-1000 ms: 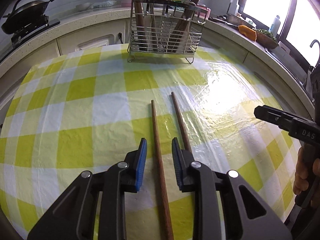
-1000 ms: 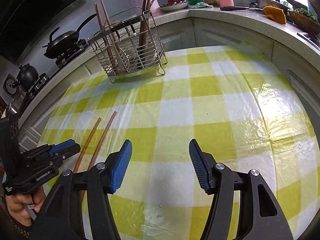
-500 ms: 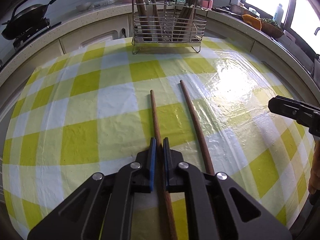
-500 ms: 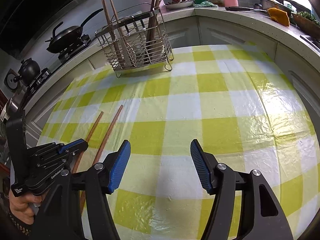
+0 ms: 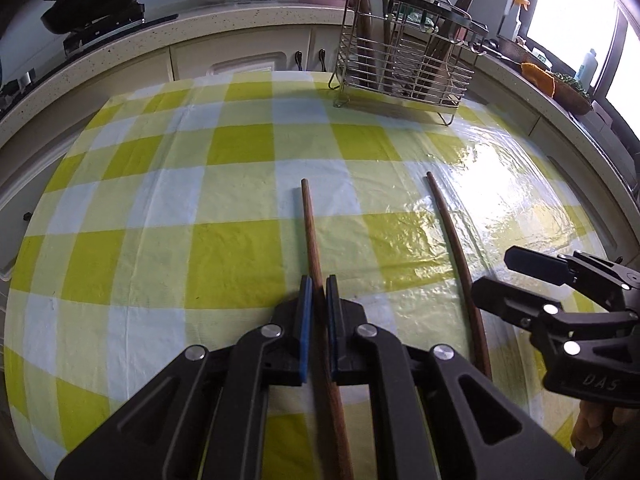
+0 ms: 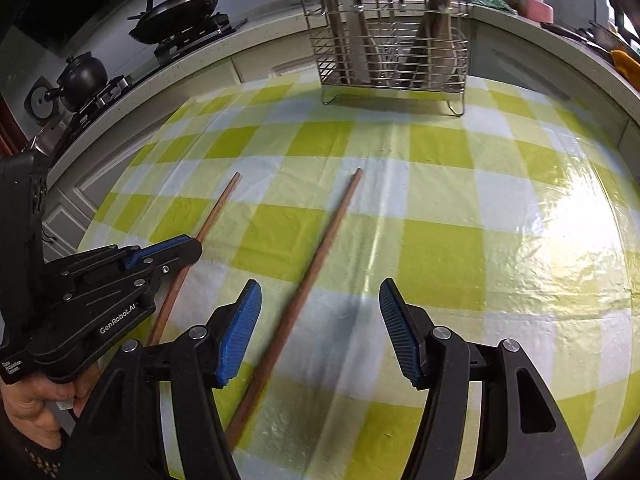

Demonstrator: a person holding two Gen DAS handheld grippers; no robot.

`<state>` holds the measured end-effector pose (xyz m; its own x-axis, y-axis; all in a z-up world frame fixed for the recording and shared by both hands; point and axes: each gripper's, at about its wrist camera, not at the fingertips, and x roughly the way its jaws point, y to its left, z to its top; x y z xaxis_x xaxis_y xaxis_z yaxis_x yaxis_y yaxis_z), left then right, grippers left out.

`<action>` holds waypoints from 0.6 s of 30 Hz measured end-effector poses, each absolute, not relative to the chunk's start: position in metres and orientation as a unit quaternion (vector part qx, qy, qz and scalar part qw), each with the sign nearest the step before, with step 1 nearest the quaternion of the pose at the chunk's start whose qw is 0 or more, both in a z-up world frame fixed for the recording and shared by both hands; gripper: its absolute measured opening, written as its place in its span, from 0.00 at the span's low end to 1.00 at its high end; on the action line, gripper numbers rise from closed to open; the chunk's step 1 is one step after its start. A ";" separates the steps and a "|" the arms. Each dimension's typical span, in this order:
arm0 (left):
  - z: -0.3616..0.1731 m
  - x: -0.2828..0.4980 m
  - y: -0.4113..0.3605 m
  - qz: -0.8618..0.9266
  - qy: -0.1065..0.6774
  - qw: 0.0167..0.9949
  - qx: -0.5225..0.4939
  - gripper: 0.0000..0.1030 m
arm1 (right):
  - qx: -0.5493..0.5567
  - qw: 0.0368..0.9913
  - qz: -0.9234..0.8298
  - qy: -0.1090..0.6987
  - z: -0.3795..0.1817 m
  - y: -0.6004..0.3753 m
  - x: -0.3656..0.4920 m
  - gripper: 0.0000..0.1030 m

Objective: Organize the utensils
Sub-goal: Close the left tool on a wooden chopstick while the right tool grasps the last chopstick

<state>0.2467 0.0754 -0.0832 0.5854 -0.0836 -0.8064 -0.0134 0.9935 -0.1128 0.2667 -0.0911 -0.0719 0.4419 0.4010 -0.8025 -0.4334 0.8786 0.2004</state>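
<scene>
While my left tool (image 5: 316,304) pinches one of two chopsticks (image 5: 310,236) on the table (image 5: 160,200), my right tool (image 6: 320,320) hangs spread above the other chopstick (image 6: 320,248).

1. We see a tabletop (image 5: 240,248) covered in a glossy check of lime-yellow, pale yellow and white squares.
2. We see 2 reddish-brown wooden chopsticks: the left chopstick (image 5: 310,232) and the right chopstick (image 5: 452,232).
3. We note the left gripper (image 5: 316,292) is black with blue pads on its fingers (image 5: 305,320).
4. We note the right gripper (image 6: 320,320) has the same black body, blue ribbed pads and silver rivets.
5. We see a silver wire rack (image 6: 390,56) holding brown sticks.
6. We see a black pan (image 6: 180,12) and a speckled off-white counter (image 5: 200,24).
</scene>
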 end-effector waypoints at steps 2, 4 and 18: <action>-0.083 0.246 0.077 -0.021 0.454 0.889 -0.056 0.07 | -0.033 0.846 0.249 0.471 -0.077 -0.079 0.268 0.51; -0.083 0.245 0.078 -0.021 0.454 0.889 -0.057 0.07 | -0.053 0.850 0.241 0.464 -0.079 -0.073 0.267 0.47; -0.083 0.244 0.074 -0.022 0.455 0.889 -0.044 0.07 | -0.062 0.843 0.262 0.466 -0.079 -0.098 0.261 0.09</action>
<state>0.2442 0.0743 -0.0835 0.5853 -0.0794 -0.8069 -0.0005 0.9952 -0.0982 0.2614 -0.0983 -0.0786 0.4286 0.3831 -0.8183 -0.4988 0.8555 0.1392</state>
